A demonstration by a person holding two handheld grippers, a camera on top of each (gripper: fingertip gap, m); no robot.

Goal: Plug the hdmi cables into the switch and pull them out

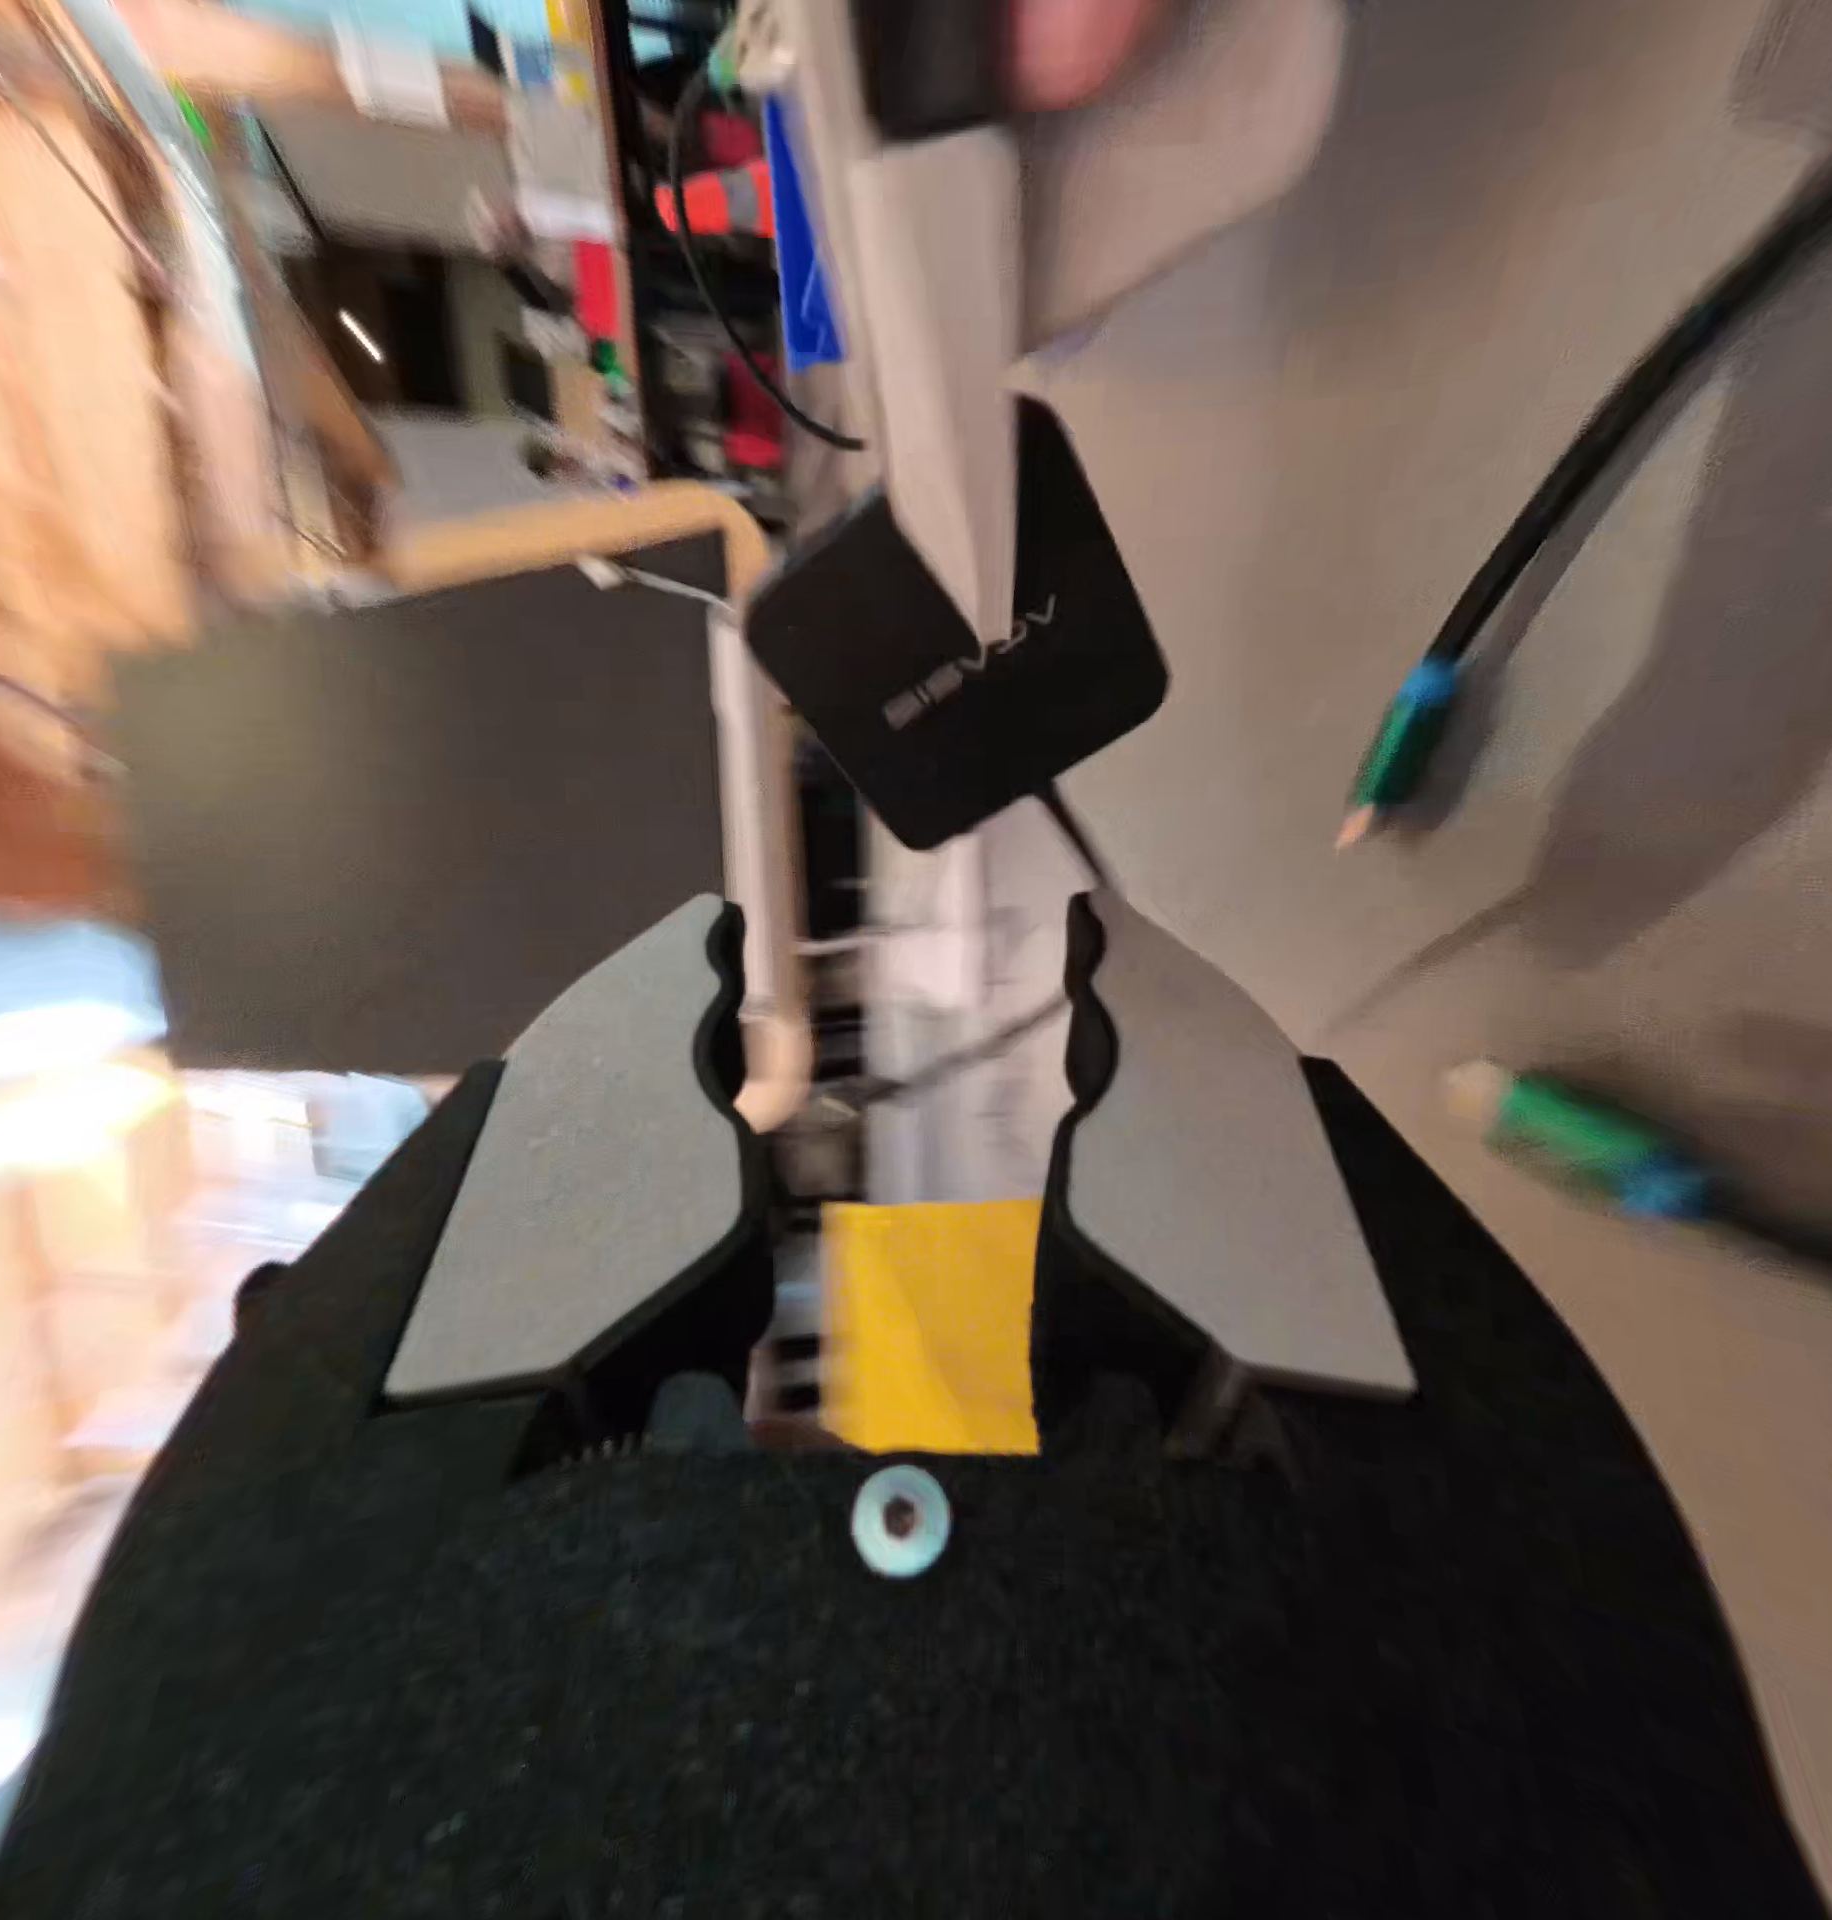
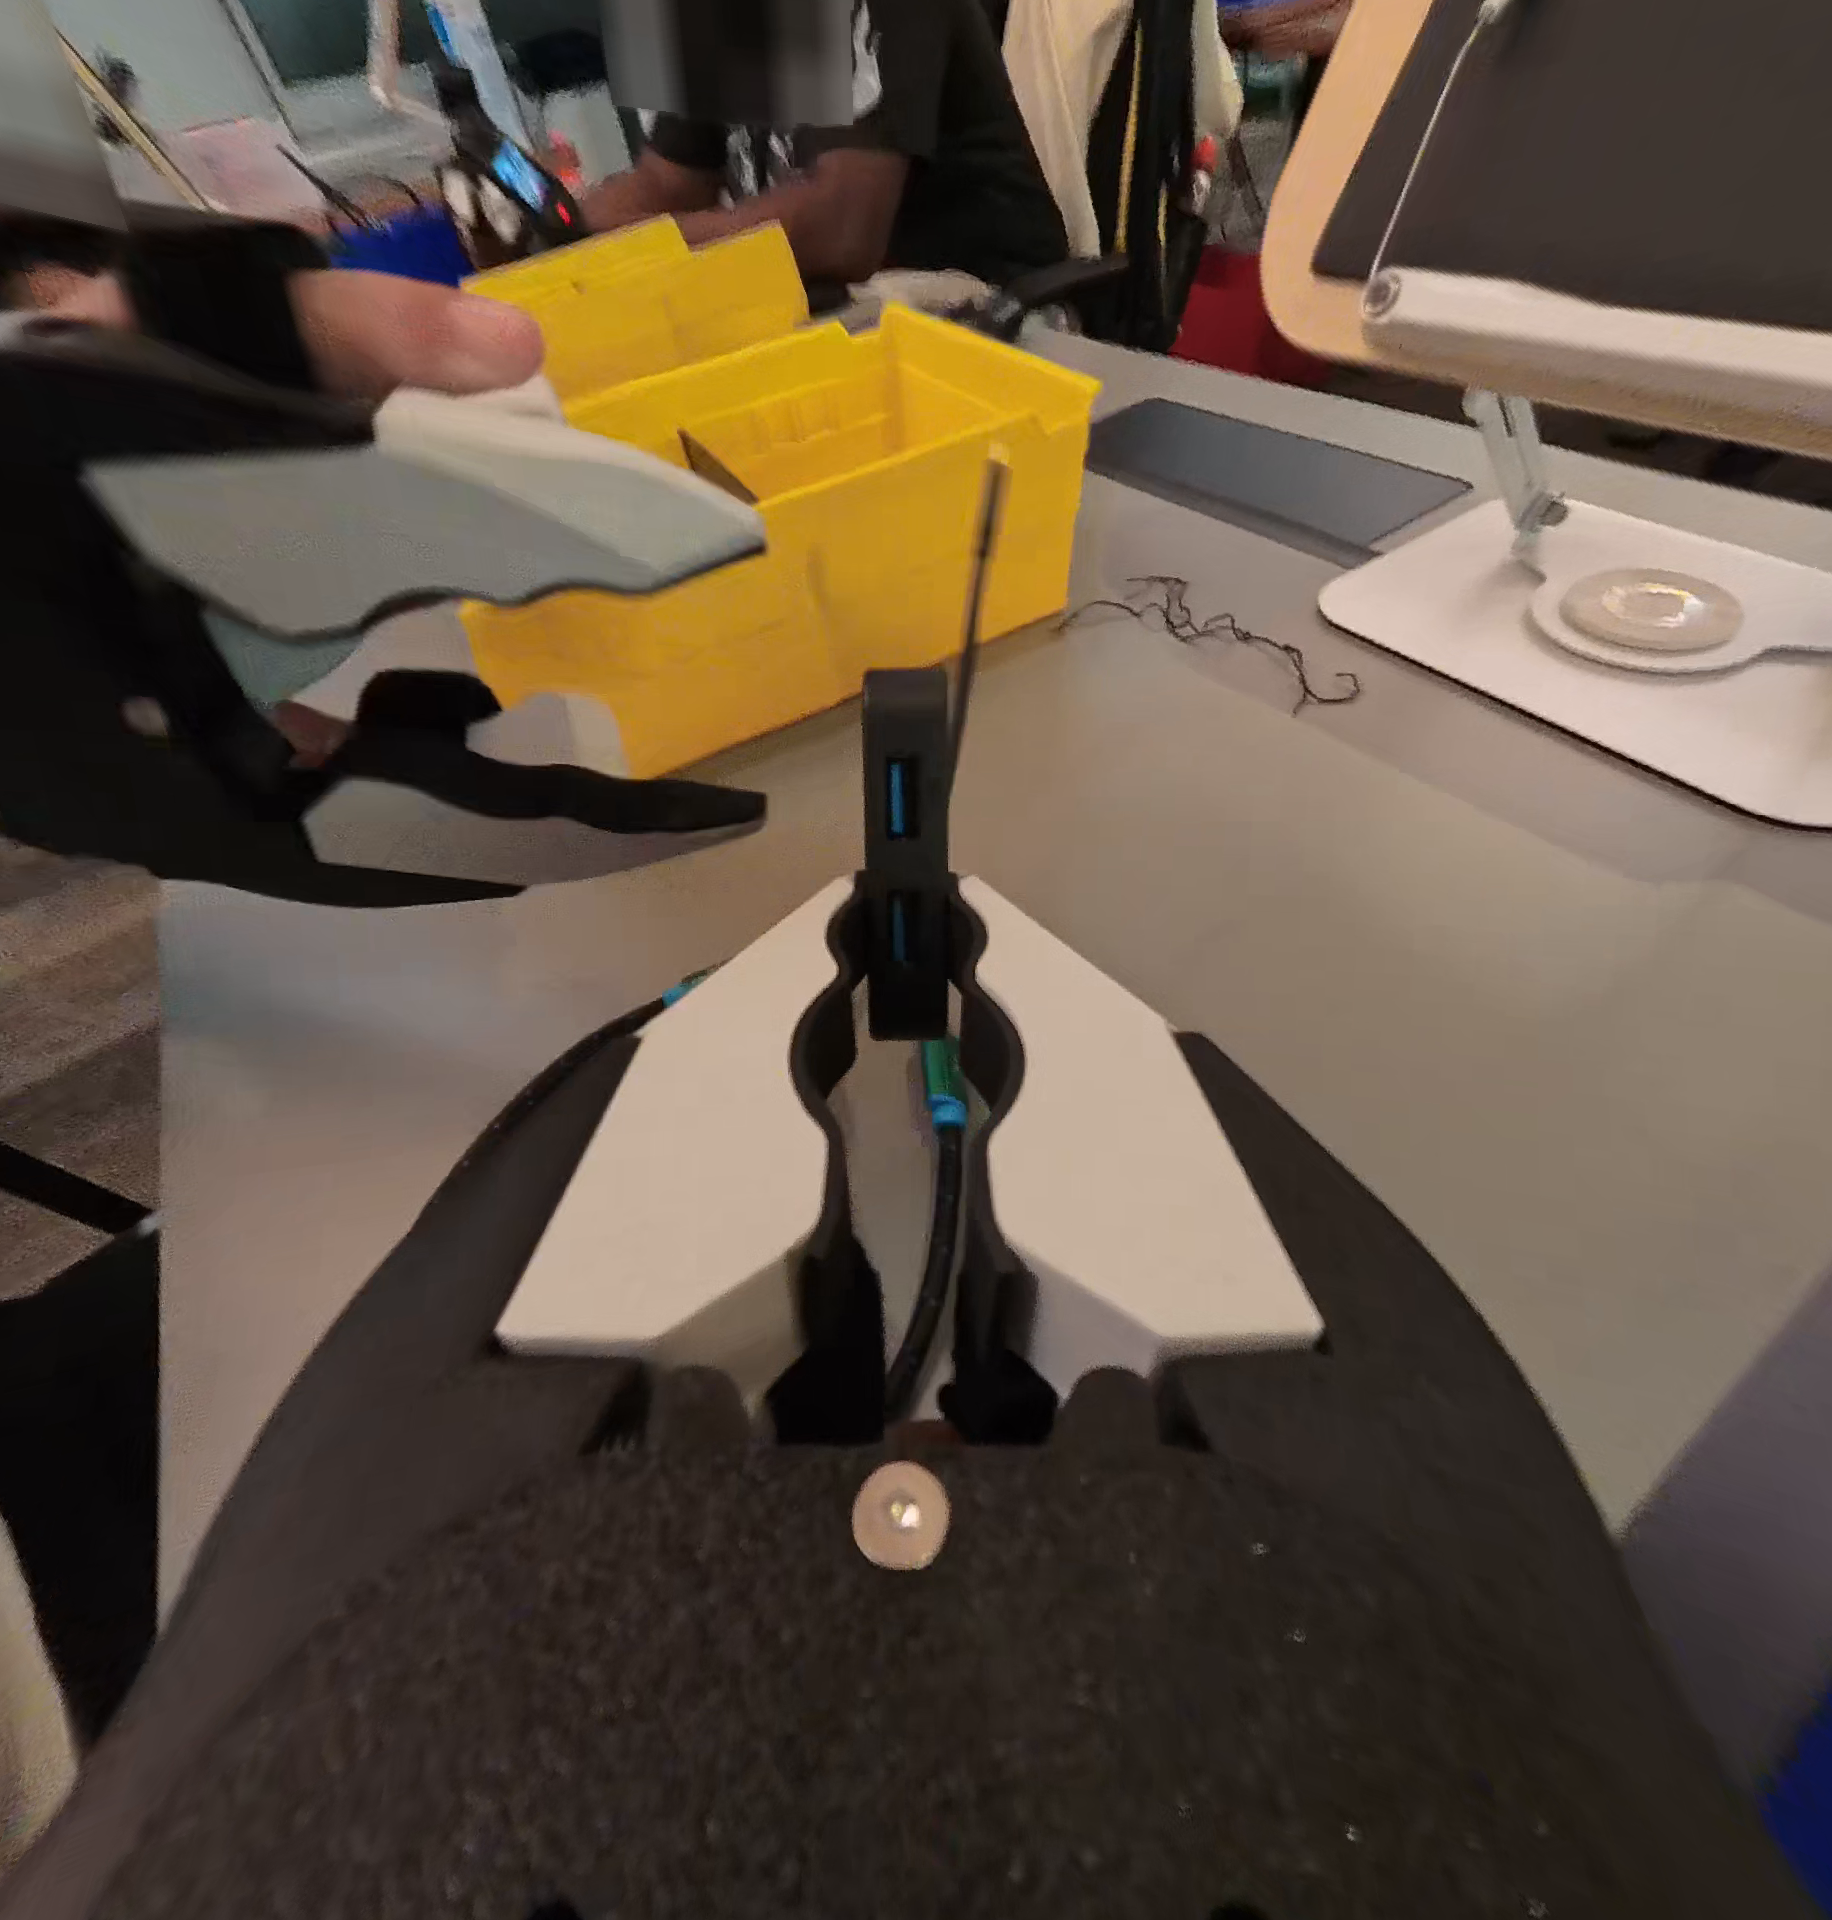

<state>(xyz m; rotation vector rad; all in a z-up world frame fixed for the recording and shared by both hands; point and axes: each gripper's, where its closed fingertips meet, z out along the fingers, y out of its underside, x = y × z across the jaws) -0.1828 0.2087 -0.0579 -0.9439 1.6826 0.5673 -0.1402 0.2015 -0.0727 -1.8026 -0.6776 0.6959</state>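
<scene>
Right gripper (image 2: pixel 904 914): clamped on the black switch (image 2: pixel 904 821), held edge-up above the table (image 2: pixel 1307 935).
Left gripper (image 1: pixel 901 997): jaws wide apart, empty (blurred view).
Cable plugs (image 1: pixel 1405 743): unplugged, right of the switch.

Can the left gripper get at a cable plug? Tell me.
Probably yes. The left gripper is open and holds nothing, and both plugs lie loose on the table beside it. The switch is up in the right gripper.

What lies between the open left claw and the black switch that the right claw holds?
Nothing: in the right wrist view only bare grey table shows between the left claw and the switch pinched in the right claw.
</scene>
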